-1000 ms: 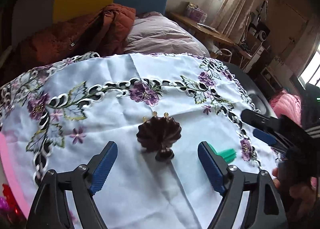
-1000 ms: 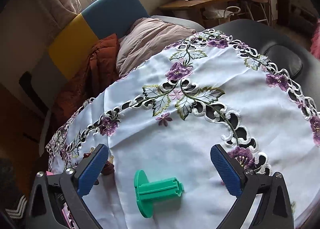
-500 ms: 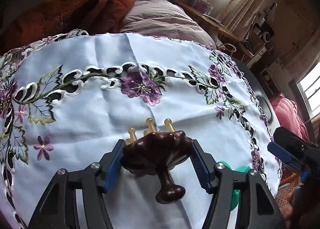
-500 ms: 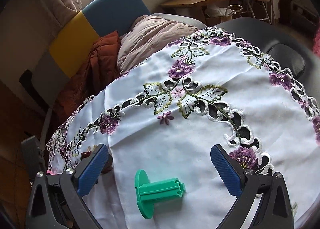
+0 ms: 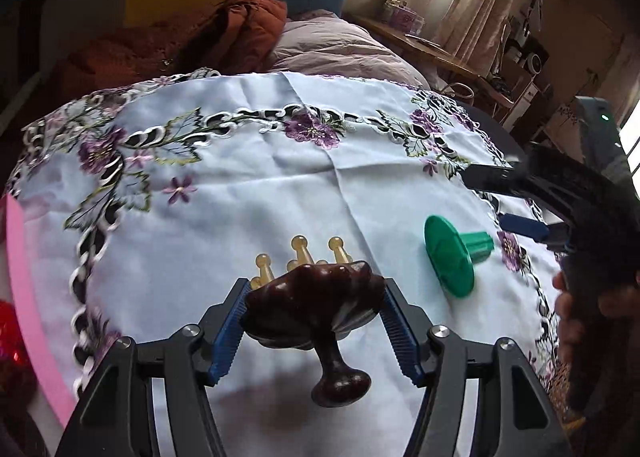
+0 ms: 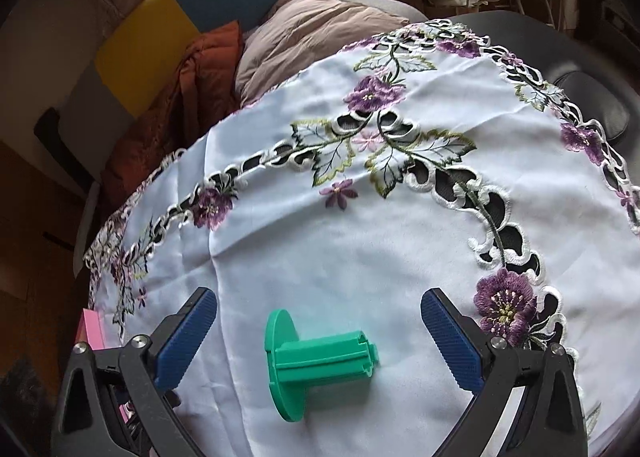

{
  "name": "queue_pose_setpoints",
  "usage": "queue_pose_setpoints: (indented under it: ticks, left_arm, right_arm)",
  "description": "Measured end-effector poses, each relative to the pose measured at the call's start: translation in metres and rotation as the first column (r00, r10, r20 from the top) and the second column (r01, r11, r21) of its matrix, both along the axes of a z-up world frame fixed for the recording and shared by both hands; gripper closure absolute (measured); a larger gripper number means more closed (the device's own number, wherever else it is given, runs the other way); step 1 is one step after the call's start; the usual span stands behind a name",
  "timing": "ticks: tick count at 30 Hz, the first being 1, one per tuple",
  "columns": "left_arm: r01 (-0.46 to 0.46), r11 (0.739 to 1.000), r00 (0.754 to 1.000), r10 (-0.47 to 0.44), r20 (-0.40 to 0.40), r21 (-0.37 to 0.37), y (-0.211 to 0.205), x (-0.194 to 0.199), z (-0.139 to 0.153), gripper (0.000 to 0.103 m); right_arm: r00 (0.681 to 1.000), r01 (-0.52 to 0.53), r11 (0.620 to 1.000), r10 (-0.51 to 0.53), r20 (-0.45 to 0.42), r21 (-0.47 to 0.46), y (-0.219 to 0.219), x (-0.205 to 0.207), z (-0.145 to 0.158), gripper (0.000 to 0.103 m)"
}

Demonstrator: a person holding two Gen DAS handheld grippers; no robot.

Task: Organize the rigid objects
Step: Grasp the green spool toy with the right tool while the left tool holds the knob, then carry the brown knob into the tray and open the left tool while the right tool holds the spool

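**Left gripper has the brown wooden piece, green spool lying loose on the cloth**

So here's the setup. The left gripper (image 5: pixel 314 331) has its blue fingers (image 5: pixel 228 331) squeezed in on both sides of a dark brown wooden massager (image 5: pixel 316 305), the kind with a scalloped round head and a knobbed handle. The handle points back toward the camera, and a handful of pale amber pegs (image 5: pixel 301 247) with ball tips stick out of the far side, away from the camera. It looks lifted off the surface, since there's a soft shadow on the cloth below it, but I can't say how high.

The green spool (image 6: pixel 310 361) is lying on its side on the white tablecloth (image 6: pixel 360 257), flat disc end to the left and ribbed tube pointing right in the right wrist view. The right gripper (image 6: pixel 318 341) has its fingers spread wide apart, one on either side of the spool, with neither touching it. From the left wrist view the same spool sits off to the right of the massager, apart from it, with the right gripper's dark fingers just past it.

The cloth has purple embroidered flowers (image 6: pixel 504 305) and cutwork leaves around the border. Behind the table there's a rust-colored jacket (image 5: pixel 240 33) and a pinkish pillow (image 5: pixel 340 51) piled against a yellow and blue chair back (image 6: pixel 192 5). A pink strip (image 5: pixel 24 297) shows at the left edge.
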State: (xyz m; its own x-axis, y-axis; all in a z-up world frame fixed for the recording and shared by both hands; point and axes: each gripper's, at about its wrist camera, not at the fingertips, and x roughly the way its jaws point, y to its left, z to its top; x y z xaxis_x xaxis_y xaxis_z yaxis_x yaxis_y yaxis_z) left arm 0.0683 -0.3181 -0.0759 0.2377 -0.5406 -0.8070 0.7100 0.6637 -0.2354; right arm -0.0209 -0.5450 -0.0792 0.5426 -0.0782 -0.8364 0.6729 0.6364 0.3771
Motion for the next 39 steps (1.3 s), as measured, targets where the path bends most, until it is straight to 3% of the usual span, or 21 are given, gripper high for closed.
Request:
queue_pose_setpoints:
  ticks: [21,22,25,39]
  left_arm:
    - [-0.086,0.996,0.989,0.090,0.116,-0.035,0.076,-0.049,0.037,0.038]
    - [-0.093,0.995,0.988,0.097,0.117,-0.040,0.080,-0.049,0.039,0.038]
    - [-0.119,0.992,0.985,0.124,0.121,-0.047,0.091,-0.048,0.044,0.038]
    - [-0.203,0.976,0.968,0.213,0.131,-0.084,0.140,-0.050,0.051,0.038]
  right_arm:
    - [0.966,-0.181,0.979,0.157,-0.207,-0.099,0.029,0.021,-0.016,0.000]
    - [0.963,-0.187,0.978,0.164,-0.214,-0.095,0.030,0.022,-0.018,0.002]
    - [0.946,-0.223,0.968,0.186,-0.265,-0.117,0.035,0.024,-0.023,0.044]
    - [0.919,-0.284,0.949,0.228,-0.320,-0.140,0.047,0.029,-0.032,0.041]
